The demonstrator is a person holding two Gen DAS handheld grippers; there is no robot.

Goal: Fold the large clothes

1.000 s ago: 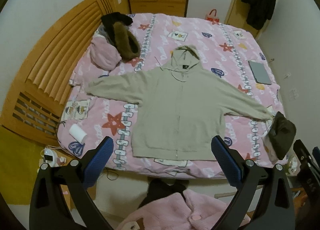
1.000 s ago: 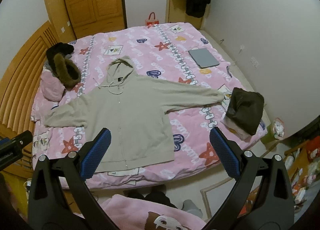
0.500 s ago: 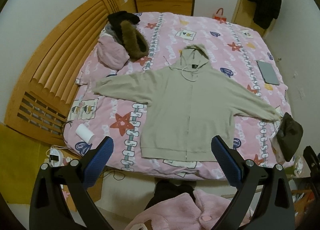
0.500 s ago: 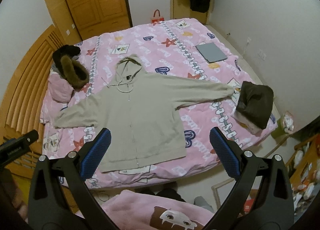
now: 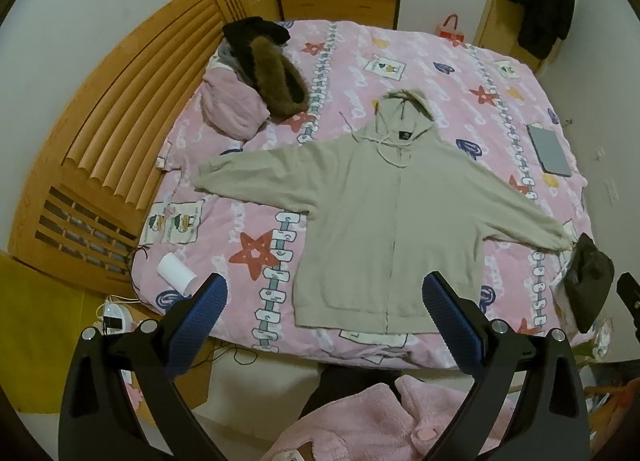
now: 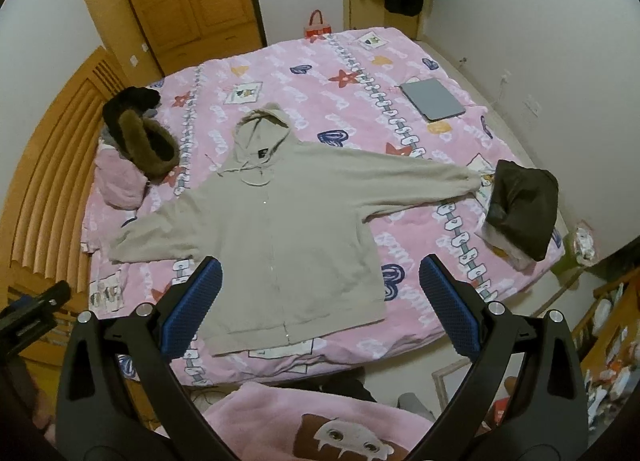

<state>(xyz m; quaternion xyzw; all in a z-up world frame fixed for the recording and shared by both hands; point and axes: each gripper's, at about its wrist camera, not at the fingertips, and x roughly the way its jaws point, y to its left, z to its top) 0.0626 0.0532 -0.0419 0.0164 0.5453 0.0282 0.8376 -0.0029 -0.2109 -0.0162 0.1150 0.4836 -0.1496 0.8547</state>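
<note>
A beige zip hoodie [image 5: 384, 217] [image 6: 280, 229] lies flat and face up on the pink bed [image 5: 344, 61] [image 6: 320, 85], sleeves spread wide, hood toward the far side. My left gripper [image 5: 326, 303] hangs open high above the bed's near edge, over the hoodie's hem, holding nothing. My right gripper [image 6: 320, 285] is also open and empty, above the hem's right part. Both are well clear of the cloth.
A pink garment [image 5: 232, 109] and a dark fur-trimmed coat [image 5: 272, 69] are heaped near the wooden headboard [image 5: 120, 101]. A grey laptop [image 6: 434, 99] lies far right; a dark folded garment [image 6: 520, 205] sits by the right cuff. A white roll [image 5: 176, 273] rests near the left corner.
Both views have shifted slightly rightward and back, so the hoodie sits a little more to the right and lower. The hoodie has not moved; both grippers stay open.
</note>
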